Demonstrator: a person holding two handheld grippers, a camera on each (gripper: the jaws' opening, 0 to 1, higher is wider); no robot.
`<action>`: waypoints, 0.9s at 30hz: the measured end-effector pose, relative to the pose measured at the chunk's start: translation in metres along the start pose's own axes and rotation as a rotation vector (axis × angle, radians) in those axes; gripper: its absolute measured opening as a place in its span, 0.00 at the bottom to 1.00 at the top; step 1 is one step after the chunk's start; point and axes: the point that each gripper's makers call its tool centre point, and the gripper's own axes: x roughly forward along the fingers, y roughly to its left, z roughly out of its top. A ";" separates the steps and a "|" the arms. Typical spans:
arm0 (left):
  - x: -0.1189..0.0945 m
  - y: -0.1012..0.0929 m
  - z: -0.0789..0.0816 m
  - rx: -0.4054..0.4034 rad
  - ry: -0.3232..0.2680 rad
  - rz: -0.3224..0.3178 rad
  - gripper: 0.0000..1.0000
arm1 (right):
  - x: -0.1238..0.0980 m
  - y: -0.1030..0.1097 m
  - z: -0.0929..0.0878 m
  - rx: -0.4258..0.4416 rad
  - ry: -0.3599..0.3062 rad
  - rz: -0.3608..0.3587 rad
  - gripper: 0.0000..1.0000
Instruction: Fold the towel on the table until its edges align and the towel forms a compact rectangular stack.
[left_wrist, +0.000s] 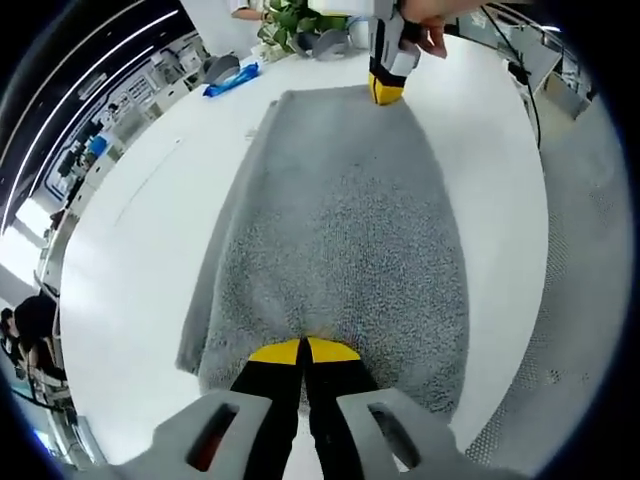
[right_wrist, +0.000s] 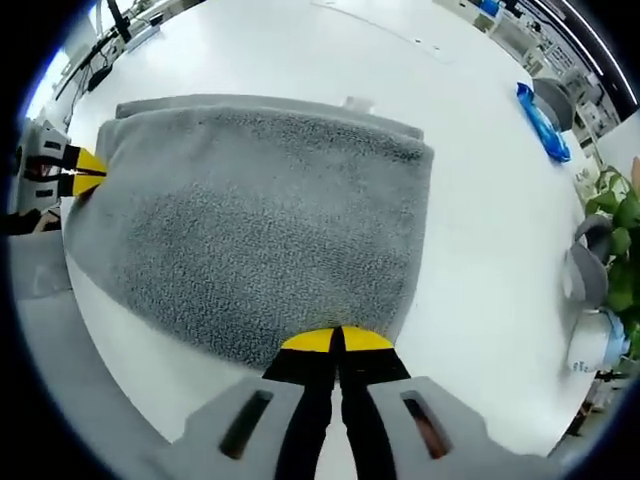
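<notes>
I am pinching the grey towel (left_wrist: 335, 230) with both grippers: my left gripper (left_wrist: 304, 349) is closing on one end, my right gripper (right_wrist: 337, 338) on the other, over the white table (left_wrist: 150, 230).

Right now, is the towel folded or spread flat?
Folded: the grey towel lies doubled, a lower layer's edge showing beyond its far side. Both grippers pinch its edges.

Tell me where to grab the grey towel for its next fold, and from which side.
Probably keep the two corners of one short end, where the left claw and right claw are shut on the grey towel. It lies flat as a long folded strip, so lifting that end toward the far short edge should halve it.
</notes>
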 end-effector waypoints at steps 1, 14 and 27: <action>-0.001 -0.003 0.000 -0.002 -0.003 -0.004 0.01 | 0.000 -0.001 0.001 -0.007 0.000 -0.005 0.00; -0.004 -0.025 0.005 0.013 -0.012 -0.046 0.01 | 0.004 -0.015 0.014 0.011 -0.044 -0.040 0.00; -0.006 -0.045 0.012 0.054 -0.028 -0.095 0.01 | 0.007 -0.027 0.027 0.070 -0.101 -0.028 0.00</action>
